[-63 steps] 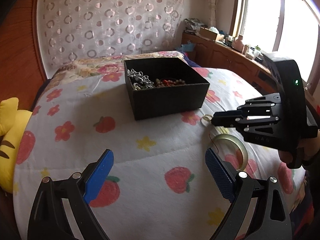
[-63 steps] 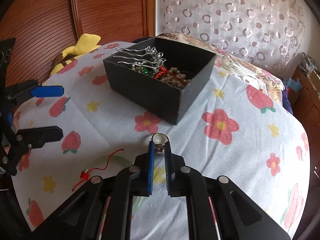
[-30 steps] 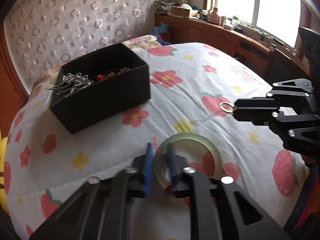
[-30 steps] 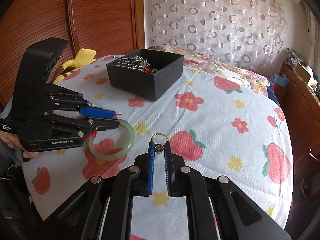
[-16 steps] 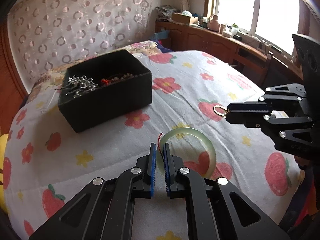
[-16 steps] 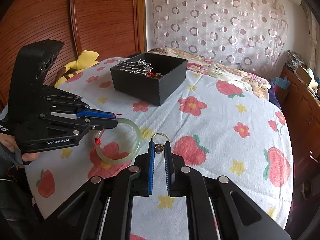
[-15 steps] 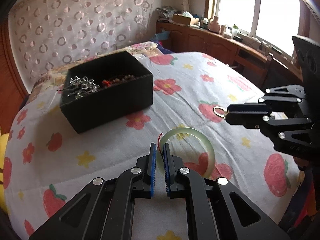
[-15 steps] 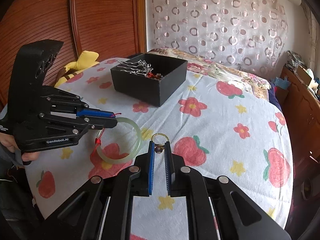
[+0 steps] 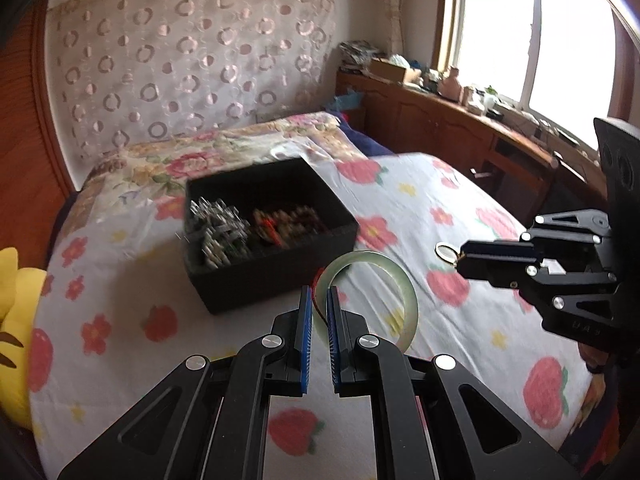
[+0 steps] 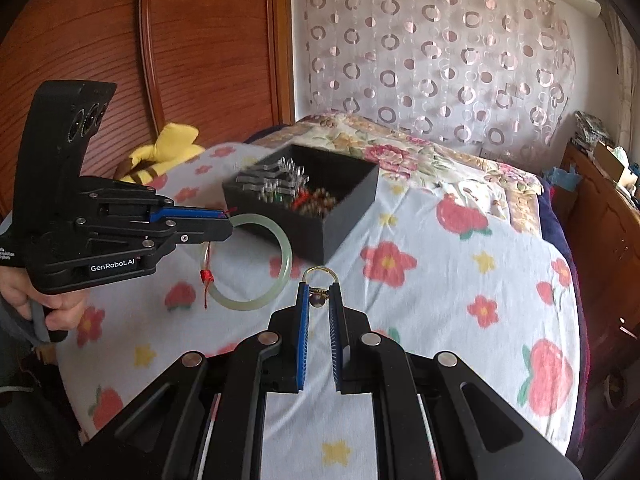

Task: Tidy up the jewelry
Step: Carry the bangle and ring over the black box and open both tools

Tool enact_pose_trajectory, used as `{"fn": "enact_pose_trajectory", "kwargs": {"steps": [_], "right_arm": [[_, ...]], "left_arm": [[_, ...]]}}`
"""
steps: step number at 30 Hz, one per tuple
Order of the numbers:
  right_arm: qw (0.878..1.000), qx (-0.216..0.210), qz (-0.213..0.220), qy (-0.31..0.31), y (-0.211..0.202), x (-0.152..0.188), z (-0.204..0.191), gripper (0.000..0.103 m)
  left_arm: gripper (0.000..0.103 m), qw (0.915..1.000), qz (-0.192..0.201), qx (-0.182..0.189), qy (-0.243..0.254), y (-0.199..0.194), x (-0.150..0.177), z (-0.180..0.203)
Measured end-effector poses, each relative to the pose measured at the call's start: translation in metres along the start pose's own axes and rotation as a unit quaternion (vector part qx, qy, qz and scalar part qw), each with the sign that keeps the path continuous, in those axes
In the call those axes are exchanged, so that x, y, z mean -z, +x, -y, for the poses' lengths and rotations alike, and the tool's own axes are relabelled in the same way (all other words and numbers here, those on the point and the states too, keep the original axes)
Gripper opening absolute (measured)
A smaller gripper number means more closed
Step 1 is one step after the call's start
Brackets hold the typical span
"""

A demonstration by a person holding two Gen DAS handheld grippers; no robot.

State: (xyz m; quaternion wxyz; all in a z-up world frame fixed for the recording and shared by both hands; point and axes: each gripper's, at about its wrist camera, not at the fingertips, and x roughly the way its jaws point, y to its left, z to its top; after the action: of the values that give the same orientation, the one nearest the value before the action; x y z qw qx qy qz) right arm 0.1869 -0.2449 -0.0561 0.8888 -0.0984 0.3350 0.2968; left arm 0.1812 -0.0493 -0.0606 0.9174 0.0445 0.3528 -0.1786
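A black open box (image 9: pixel 280 268) (image 10: pixel 352 216) sits on the bed with silver hairpins (image 9: pixel 218 228) and beads (image 9: pixel 288 220) inside. My left gripper (image 9: pixel 319 294) (image 10: pixel 228 226) is shut on a pale green jade bangle (image 9: pixel 406 300) (image 10: pixel 280 276) with a red cord (image 10: pixel 206 276), held in the air just in front of the box. My right gripper (image 10: pixel 319 294) (image 9: pixel 460 258) is shut on a small gold ring (image 10: pixel 318 274) (image 9: pixel 446 251), held above the bed to the right of the box.
The bed has a white quilt with strawberries and flowers (image 9: pixel 460 208). A yellow plush toy (image 9: pixel 12 304) (image 10: pixel 168 152) lies at the left edge. A wooden headboard (image 10: pixel 200 40) and a wooden sideboard under the window (image 9: pixel 460 132) border the bed.
Both grippers have risen and moved toward the box, carrying the bangle and the ring. Two seconds ago the left gripper was open and the bangle lay on the quilt.
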Motion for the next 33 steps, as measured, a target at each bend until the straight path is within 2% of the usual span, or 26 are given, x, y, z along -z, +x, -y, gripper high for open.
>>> {"fn": "enact_pose_trajectory", "kwargs": {"steps": [7,12,20,27,28,31,33], "right_arm": [[1.000,0.000,0.010,0.001,0.016,-0.034,-0.001,0.011],[1.000,0.002,0.008,0.001,0.029,-0.048,-0.002,0.011],[1.000,0.007,-0.008,0.000,0.063,-0.063,-0.001,0.011],[1.000,0.011,-0.019,0.009,0.096,-0.077,0.002,0.011],[1.000,0.011,-0.020,0.009,0.098,-0.079,0.002,0.011],[1.000,0.012,-0.020,0.011,0.105,-0.082,0.002,0.011],[1.000,0.012,-0.019,0.016,0.110,-0.087,0.004,0.012]], "left_arm": [[0.006,0.9991,0.027,-0.025,-0.021,-0.004,-0.036,-0.025],[0.007,0.9982,0.029,-0.039,-0.034,0.012,-0.053,-0.043],[0.007,0.9965,0.016,-0.049,-0.066,0.036,-0.056,-0.067],[0.008,0.9949,0.031,-0.060,-0.074,0.019,-0.053,-0.079],[0.011,0.9948,0.033,-0.063,-0.074,0.016,-0.052,-0.080],[0.030,0.9940,0.041,-0.070,-0.073,0.006,-0.048,-0.083],[0.037,0.9935,0.045,-0.076,-0.072,-0.001,-0.043,-0.085]]}}
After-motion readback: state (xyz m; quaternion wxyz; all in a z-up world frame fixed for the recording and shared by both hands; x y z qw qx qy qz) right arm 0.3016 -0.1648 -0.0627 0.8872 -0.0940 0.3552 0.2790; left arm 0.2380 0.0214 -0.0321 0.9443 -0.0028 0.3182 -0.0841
